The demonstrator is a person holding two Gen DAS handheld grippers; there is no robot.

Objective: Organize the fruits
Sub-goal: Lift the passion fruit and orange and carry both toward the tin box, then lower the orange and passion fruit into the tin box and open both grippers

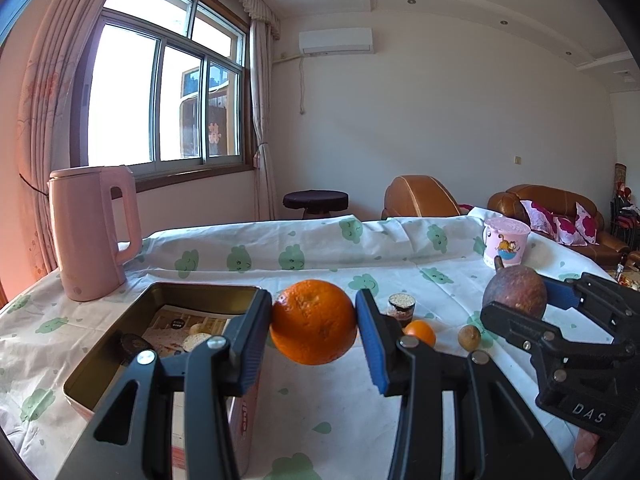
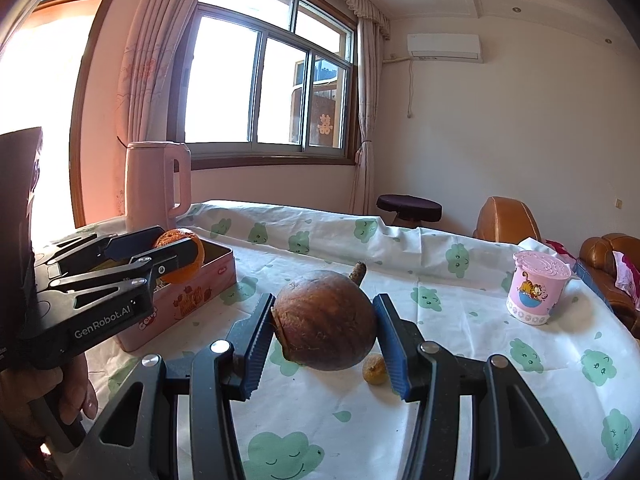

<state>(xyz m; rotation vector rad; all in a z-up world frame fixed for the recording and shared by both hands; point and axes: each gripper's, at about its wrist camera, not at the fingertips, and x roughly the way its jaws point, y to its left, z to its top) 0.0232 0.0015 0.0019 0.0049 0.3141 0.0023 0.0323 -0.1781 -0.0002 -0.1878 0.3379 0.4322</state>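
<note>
Carrying two fruits at once toward the tin, judging by how things lie. Best done one at a time: bring the orange (image 1: pixel 313 321) over the open pink tin (image 1: pixel 120 344) first, lower until it is just above the floor of the tin, then ease the pads apart; no dropping from height, as round fruit rolls and bruises. Keep clear of the small dark-topped item already lying inside, and of the near rim. Hold the brown fruit (image 2: pixel 325 320) steady meanwhile, squeezing no harder, since its skin looks cracked at one side.

Left gripper (image 1: pixel 314 326) clamped on the orange, blue pads pressing its two sides, fruit lifted off the cloth and just beside the right wall of the tin. Right gripper (image 2: pixel 324 330) clamped likewise on the brown stemmed fruit, held above the table (image 2: pixel 480 360), well apart from the tin. Both pointing forward and slightly down, side by side, right one level with the left. Small orange (image 1: pixel 420 332), little yellowish fruit (image 2: pixel 375 367) and a small jar (image 1: pixel 401 307) lying on the cloth between and beyond, not yet gathered.
</note>
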